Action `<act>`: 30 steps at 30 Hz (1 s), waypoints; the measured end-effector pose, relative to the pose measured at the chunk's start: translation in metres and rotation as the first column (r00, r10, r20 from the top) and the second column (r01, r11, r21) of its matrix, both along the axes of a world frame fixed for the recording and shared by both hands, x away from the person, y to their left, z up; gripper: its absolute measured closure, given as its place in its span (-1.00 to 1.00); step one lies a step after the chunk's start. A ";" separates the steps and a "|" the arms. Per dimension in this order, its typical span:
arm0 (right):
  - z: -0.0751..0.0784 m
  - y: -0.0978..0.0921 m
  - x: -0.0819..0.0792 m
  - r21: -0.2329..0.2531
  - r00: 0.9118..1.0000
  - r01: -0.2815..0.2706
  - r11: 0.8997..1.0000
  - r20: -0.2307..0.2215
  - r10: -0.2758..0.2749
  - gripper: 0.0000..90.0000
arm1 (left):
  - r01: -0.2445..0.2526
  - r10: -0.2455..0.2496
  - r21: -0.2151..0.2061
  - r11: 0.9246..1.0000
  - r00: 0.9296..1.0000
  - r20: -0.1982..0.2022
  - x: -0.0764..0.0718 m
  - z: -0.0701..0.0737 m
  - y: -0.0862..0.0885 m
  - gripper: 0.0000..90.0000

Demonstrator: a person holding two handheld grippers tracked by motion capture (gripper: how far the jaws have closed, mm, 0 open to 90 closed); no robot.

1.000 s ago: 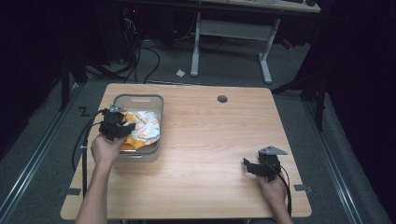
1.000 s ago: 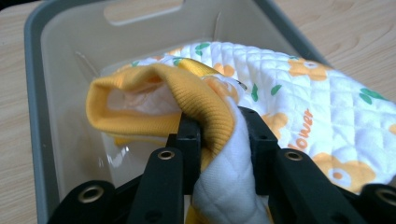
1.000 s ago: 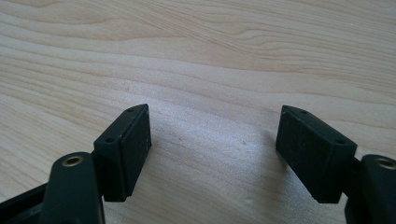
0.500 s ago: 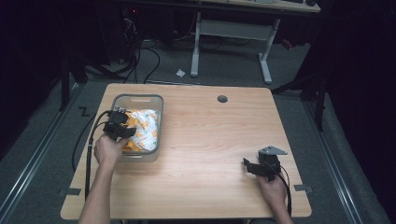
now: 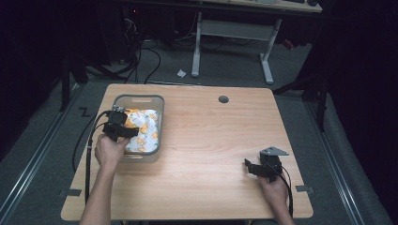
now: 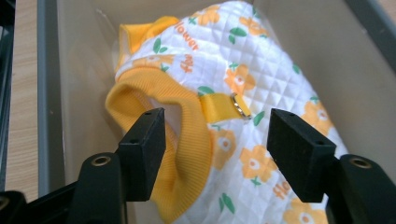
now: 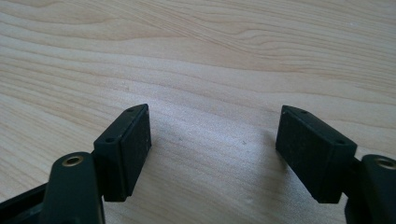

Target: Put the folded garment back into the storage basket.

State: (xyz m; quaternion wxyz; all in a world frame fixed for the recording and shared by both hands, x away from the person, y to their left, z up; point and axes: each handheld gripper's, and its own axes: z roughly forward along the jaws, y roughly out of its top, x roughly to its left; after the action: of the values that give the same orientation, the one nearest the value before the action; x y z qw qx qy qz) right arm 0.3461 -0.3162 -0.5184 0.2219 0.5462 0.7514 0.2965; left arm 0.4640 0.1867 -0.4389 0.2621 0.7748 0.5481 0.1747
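A white quilted garment (image 5: 143, 129) (image 6: 252, 93) with orange flowers and yellow ribbed trim lies in a grey plastic bin (image 5: 159, 105) (image 6: 51, 93) at the table's left. My left gripper (image 5: 123, 130) (image 6: 215, 149) hangs open just above it, jaws wide over the yellow cuff and a small metal ring (image 6: 239, 106). My right gripper (image 5: 251, 167) (image 7: 212, 149) rests open low over bare wood at the table's right front, with nothing between its jaws.
The wooden table (image 5: 216, 140) has a round cable hole (image 5: 223, 99) near its far edge. A black cable (image 5: 87, 140) trails from the left gripper off the table's left side. Beyond the table stand a desk frame (image 5: 234, 33) and floor cables.
My left gripper has drawn back toward the bin's near left side and a little up from the garment. The right gripper has stayed put.
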 end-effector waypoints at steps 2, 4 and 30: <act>0.000 0.000 0.000 0.000 1.000 0.000 1.000 0.000 0.000 -0.41 | 0.000 0.001 -0.017 1.000 1.000 0.025 -0.003 0.003 -0.002 -0.19; 0.000 0.000 0.000 0.000 1.000 0.000 1.000 0.000 0.000 -0.41 | 0.002 -0.001 -0.024 1.000 1.000 0.029 -0.003 0.004 -0.003 -0.20; 0.000 0.000 0.000 -0.001 1.000 -0.001 1.000 0.000 0.001 -0.41 | 0.042 -0.030 -0.115 0.992 0.994 0.105 -0.026 0.026 -0.021 -0.26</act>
State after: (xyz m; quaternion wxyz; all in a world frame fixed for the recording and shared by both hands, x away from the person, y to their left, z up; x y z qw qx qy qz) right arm 0.3457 -0.3163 -0.5184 0.2217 0.5456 0.7519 0.2962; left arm 0.4380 0.1660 -0.4126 0.3383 0.7577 0.5292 0.1774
